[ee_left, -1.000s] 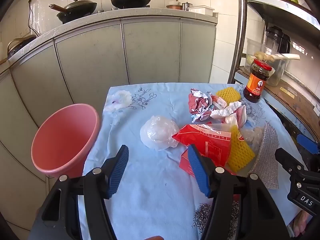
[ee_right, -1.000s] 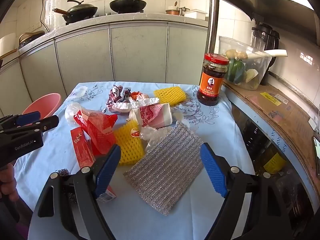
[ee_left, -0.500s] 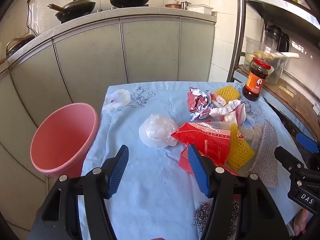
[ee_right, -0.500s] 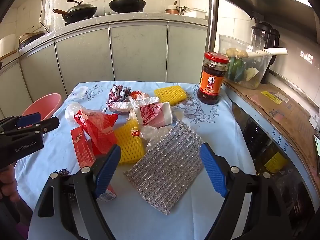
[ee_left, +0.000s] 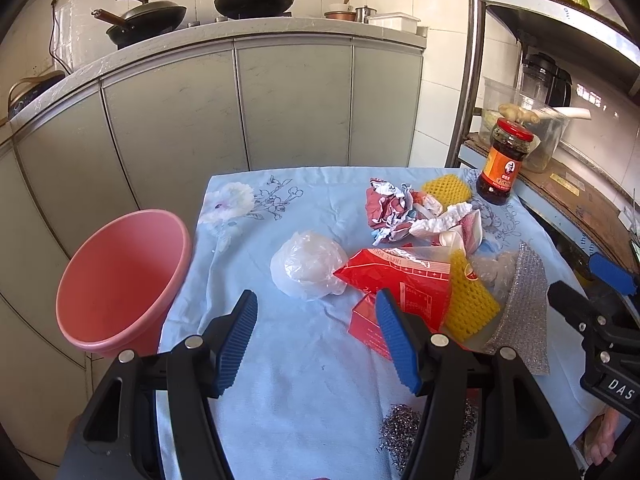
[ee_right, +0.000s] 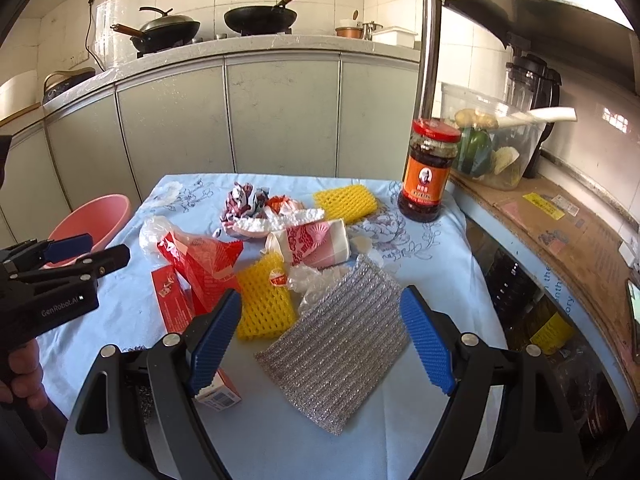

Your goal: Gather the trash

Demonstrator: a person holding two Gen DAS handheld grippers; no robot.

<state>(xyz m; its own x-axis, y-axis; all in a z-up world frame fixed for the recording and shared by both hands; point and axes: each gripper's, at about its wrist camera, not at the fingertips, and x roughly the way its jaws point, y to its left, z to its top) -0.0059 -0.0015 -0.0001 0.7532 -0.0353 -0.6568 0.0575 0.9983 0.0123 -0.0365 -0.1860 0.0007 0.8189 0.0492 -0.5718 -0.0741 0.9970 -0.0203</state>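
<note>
Trash lies heaped on the right half of the desk (ee_left: pixel 248 360), none of it lifted yet. Left tongs (ee_left: pixel 318 338) hang released, jaws wide apart and empty, over bare blue cloth just short of the crumpled white plastic bag (ee_left: pixel 306 270) and the red foil packet (ee_left: pixel 400 280). Right tongs (ee_right: pixel 320 330) are likewise released and empty, their jaws straddling the view of the silver scouring cloth (ee_right: pixel 340 344) without touching it. Over the last second very little has changed: both tools have only drifted slightly, the left view sliding a touch toward the heap, and nothing on the desk has moved, so collection has, by my judgement, not begun and an approach is still being lined up. Outward from the left tongs, the pink bin (ee_left: pixel 120 280) stands beside the desk's left edge, smooth plastic, round, mouth open and seemingly empty. Materials vary: the bag is thin, glossy and balled; the packet is stiff, creased foil; the yellow foam net (ee_right: pixel 264 300) is soft and lattice-patterned; the paper cup (ee_right: pixel 316 242) lies crushed on its side; steel wool (ee_left: pixel 400 424) sits wiry near the front edge. A glass sauce jar (ee_right: pixel 430 170) stands upright at the far right corner, probably not trash.
</note>
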